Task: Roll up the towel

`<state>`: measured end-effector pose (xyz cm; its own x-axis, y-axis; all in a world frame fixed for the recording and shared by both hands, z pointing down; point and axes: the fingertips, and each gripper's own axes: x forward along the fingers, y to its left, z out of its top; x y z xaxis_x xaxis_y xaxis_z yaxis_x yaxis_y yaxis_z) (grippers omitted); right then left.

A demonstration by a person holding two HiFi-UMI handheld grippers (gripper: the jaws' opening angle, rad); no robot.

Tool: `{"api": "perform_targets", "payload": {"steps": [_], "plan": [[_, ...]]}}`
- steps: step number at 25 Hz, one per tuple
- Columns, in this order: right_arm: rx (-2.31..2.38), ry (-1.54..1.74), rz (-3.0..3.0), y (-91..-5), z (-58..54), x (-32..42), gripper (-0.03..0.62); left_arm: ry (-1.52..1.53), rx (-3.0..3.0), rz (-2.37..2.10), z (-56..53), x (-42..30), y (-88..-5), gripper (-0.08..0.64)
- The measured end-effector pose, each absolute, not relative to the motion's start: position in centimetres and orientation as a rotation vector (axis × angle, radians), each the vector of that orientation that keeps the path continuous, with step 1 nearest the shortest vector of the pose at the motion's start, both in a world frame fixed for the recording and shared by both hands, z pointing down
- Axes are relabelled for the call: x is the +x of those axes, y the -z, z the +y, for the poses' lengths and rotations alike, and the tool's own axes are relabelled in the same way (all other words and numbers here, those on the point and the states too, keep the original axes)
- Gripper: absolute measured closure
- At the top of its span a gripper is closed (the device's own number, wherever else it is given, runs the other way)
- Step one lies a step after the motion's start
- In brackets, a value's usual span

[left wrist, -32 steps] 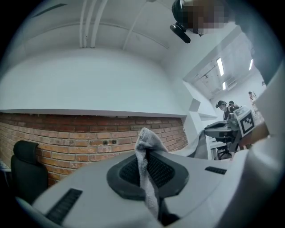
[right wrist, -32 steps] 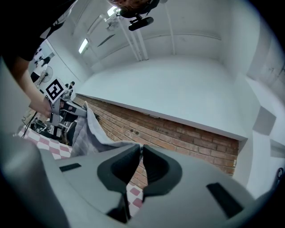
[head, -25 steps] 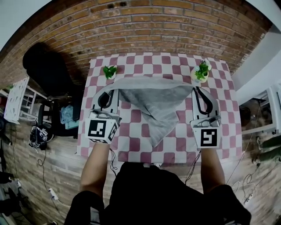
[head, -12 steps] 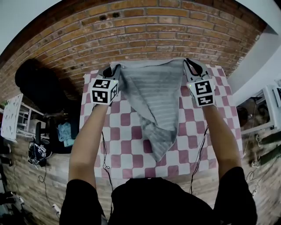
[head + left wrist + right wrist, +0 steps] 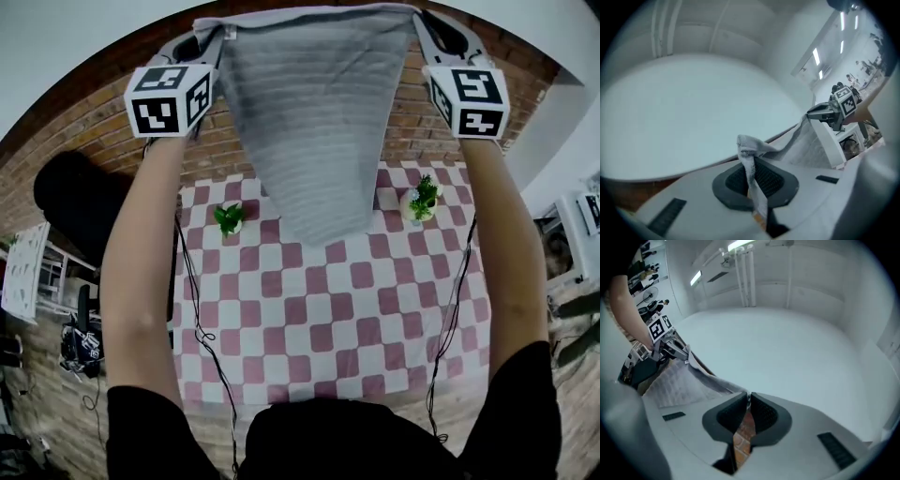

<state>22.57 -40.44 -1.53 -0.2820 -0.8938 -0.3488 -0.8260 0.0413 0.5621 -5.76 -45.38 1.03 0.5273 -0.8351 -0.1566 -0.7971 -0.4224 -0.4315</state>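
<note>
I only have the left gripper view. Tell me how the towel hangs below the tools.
Observer: The towel hangs as a triangle, point down, held at its top corners by the left tool and the right tool.
Operator: Check the right tool's grip.
Observer: In the right gripper view its jaws are shut on a towel corner.
Operator: List what is on the table.
Observer: The checkered table has two potted plants near its far edge, one on each side of the towel's tip.
</note>
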Motion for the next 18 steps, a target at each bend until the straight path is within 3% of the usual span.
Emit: {"api": "perform_targets", "payload": {"steps": [7, 18], "plan": [[1.816, 1.234, -2.372, 4.3, -29.2, 23.3, 0.565, -0.054, -2.157, 1.093, -34.6, -5.2, 3.4, 0.552], [1.378, 0.678, -2.683, -20.5, -13.5, 21.1, 0.565, 0.126, -2.5, 1.028, -17.9, -5.9, -21.9, 0.552]]}}
